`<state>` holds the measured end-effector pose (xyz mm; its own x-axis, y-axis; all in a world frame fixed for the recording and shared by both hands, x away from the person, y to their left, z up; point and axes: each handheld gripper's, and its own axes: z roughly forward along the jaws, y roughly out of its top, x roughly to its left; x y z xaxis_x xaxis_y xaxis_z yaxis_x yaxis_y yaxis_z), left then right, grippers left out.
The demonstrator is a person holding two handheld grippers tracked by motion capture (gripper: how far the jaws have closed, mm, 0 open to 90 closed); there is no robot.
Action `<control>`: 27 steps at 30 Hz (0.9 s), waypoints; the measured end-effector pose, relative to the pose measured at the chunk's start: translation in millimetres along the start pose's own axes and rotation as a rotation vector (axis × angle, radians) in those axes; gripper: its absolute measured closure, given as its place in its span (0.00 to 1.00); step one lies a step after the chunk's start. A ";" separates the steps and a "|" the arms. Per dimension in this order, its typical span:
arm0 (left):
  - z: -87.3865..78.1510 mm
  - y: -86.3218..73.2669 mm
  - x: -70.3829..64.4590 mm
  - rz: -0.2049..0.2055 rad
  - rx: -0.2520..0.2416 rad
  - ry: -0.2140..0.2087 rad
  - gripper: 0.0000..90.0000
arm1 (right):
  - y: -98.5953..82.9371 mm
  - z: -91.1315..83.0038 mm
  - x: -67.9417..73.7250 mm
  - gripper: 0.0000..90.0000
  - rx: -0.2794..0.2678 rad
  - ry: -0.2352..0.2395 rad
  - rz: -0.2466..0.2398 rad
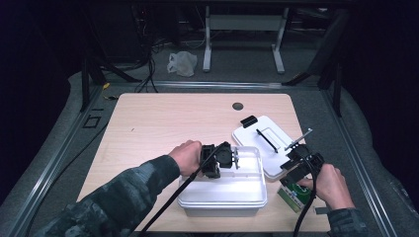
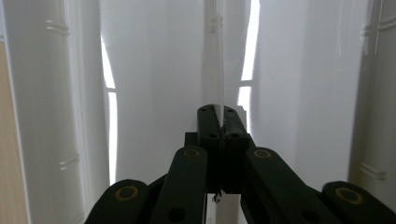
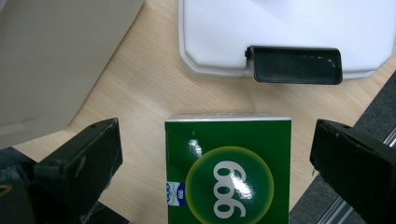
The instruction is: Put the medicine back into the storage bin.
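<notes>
Left sleeve (image 1: 123,195): dark mottled camouflage cloth, lower left of the high view.
Right sleeve (image 1: 346,222): same dark patterned cloth, lower right corner.
Left gripper (image 2: 217,114): matte black, flat linked bars with brass-ringed pivots and small screw holes, bottom centre of the left gripper view.
Right gripper (image 3: 219,154): two blocky black jaws, scuffed and scratched, at both lower sides of the right gripper view.
Cables (image 1: 170,207): black, trailing to the bottom edge.
</notes>
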<state>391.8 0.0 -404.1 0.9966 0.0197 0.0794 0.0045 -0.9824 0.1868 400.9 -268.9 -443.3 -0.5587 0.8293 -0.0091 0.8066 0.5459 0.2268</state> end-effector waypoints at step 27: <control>-70.1 -37.6 11.4 -0.382 -0.088 0.123 0.99 | -1.2 0.7 -1.3 0.02 -0.004 0.001 0.006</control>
<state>397.2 50.1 -341.6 0.9075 0.4072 0.1034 0.3601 -0.8806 0.3081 400.7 -270.5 -444.3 -0.5542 0.8323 -0.0070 0.8091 0.5407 0.2303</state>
